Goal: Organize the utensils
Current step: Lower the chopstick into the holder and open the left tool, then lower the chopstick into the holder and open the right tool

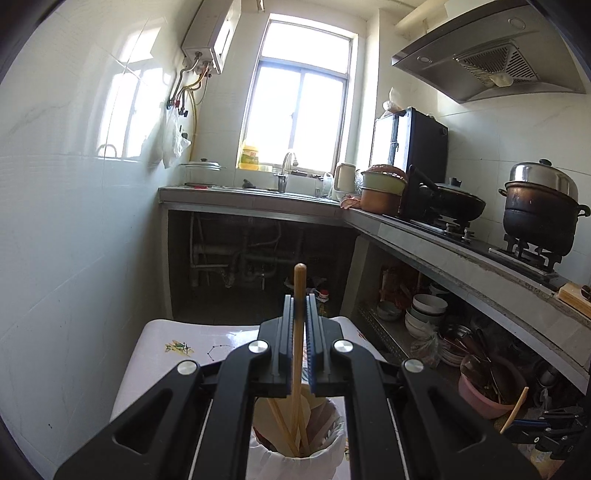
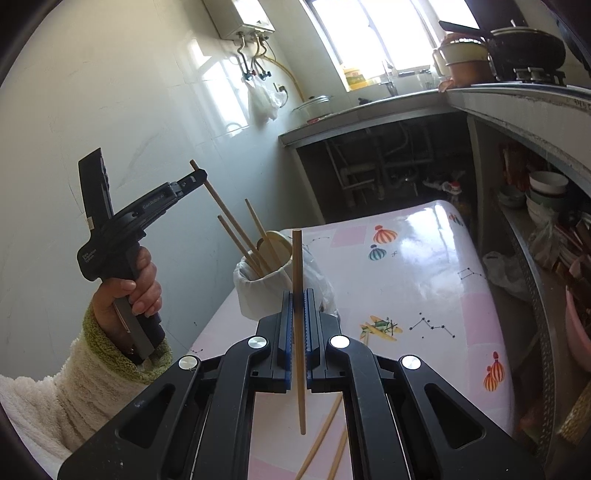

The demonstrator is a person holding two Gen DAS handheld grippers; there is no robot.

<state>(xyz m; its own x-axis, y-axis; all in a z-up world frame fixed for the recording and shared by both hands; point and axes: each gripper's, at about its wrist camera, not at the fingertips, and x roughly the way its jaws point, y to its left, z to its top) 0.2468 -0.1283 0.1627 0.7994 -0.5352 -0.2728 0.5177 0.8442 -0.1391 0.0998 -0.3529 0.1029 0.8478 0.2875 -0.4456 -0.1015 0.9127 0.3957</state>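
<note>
The left gripper (image 1: 299,306) is closed on a chopstick (image 1: 298,332), and the left hand (image 2: 129,291) grips its handle from below, the sleeve at the wrist. The right gripper (image 2: 297,306) is also closed, clamping another chopstick (image 2: 298,325) upright between its jaws.

We face a bright window (image 1: 299,107) at the end of a narrow kitchen, daylight glaring off the white tiled wall (image 1: 74,221) on our left. A water heater (image 1: 212,33) hangs high beside the window. A grey counter (image 1: 251,197) with a sink tap (image 1: 286,166) runs beneath it, pipes exposed below. On our right sit a range hood (image 1: 491,59) and gas stove (image 1: 480,236).
</note>
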